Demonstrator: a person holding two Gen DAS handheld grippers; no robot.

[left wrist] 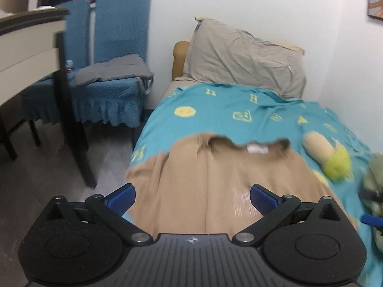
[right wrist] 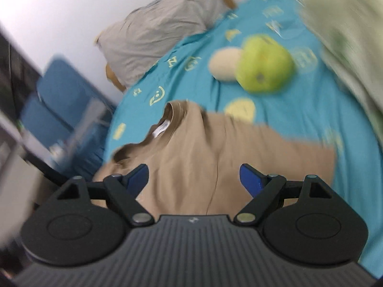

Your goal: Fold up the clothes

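Observation:
A tan T-shirt point(left wrist: 215, 174) lies spread on the teal bedsheet point(left wrist: 215, 110), collar and white neck label toward the pillow. My left gripper point(left wrist: 192, 197) hovers above its lower body, jaws wide open and empty. In the right wrist view the same shirt point(right wrist: 203, 148) lies tilted, collar to the upper left. My right gripper point(right wrist: 194, 177) is open and empty above the shirt's middle. The right wrist view is blurred by motion.
A grey pillow point(left wrist: 244, 59) lies at the bed's head. A beige and green plush toy point(left wrist: 328, 153) sits right of the shirt, also in the right wrist view point(right wrist: 261, 67). Blue chairs point(left wrist: 112, 71) and a table point(left wrist: 31, 47) stand left of the bed. A pale green cloth point(right wrist: 347, 47) lies at right.

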